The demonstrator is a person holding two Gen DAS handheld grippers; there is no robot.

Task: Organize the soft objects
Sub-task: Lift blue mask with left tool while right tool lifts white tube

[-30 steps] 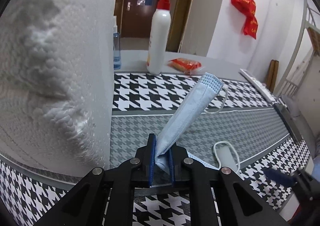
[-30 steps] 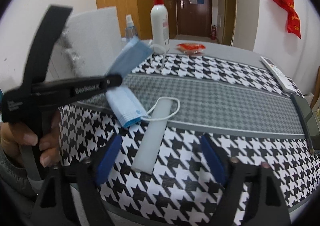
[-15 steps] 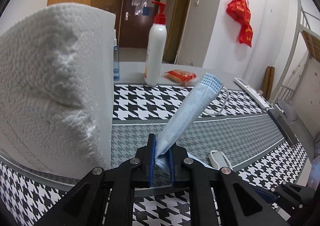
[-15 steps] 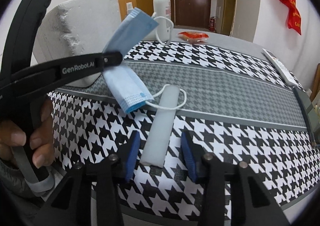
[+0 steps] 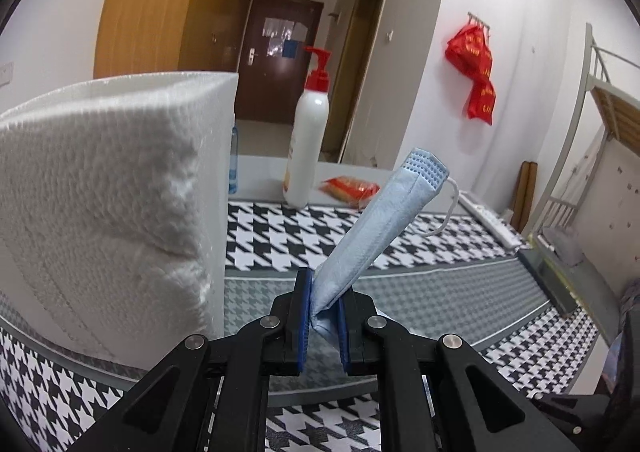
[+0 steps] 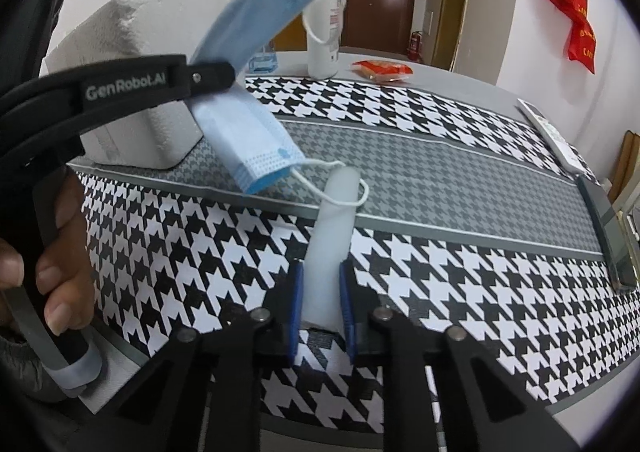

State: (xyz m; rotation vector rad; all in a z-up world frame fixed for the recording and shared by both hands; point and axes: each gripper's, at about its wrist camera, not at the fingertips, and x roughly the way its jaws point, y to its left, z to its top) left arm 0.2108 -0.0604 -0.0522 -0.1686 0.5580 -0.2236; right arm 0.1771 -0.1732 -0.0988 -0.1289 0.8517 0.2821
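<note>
Two grippers closed: left gripper (image 5: 323, 322) holds face mask (image 5: 376, 228); right gripper (image 6: 320, 306) clamps foam strip (image 6: 332, 240), likely lifting next from under the ear loop (image 6: 344, 188).

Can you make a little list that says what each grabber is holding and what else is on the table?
left gripper: shut on the blue face mask, lifted off the table
right gripper: fingers closed on the near end of the white foam strip
mask ear loop: draped over the far end of the strip
table cover: black and white houndstooth cloth
also on table: paper towel pack, pump bottle, red snack packet
</note>
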